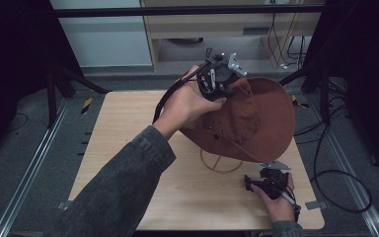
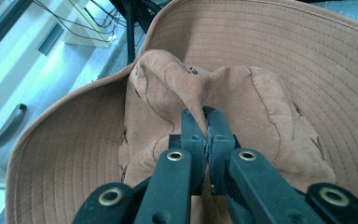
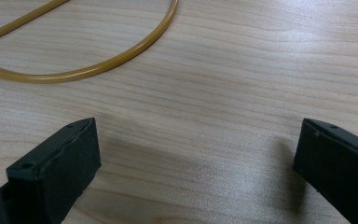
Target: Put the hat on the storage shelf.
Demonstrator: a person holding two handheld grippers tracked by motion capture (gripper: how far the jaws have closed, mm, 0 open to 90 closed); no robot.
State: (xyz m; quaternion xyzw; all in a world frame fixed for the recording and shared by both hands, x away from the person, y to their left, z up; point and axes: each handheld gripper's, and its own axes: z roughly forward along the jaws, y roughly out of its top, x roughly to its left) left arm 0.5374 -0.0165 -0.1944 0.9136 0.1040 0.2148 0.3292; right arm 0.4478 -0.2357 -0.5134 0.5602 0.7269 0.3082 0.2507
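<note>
Pinching a crown fold of the brown hat (image 2: 261,93), left gripper (image 2: 206,122) lifts it above the table (image 1: 128,128) | right gripper (image 3: 196,158) spread wide, resting below the hat, near the yellow ring (image 3: 121,56).

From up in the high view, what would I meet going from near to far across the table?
The right tool in a hand at the near edge → the yellow ring lying on the wooden table → the brown hat held up → the left tool shut on the hat.
</note>
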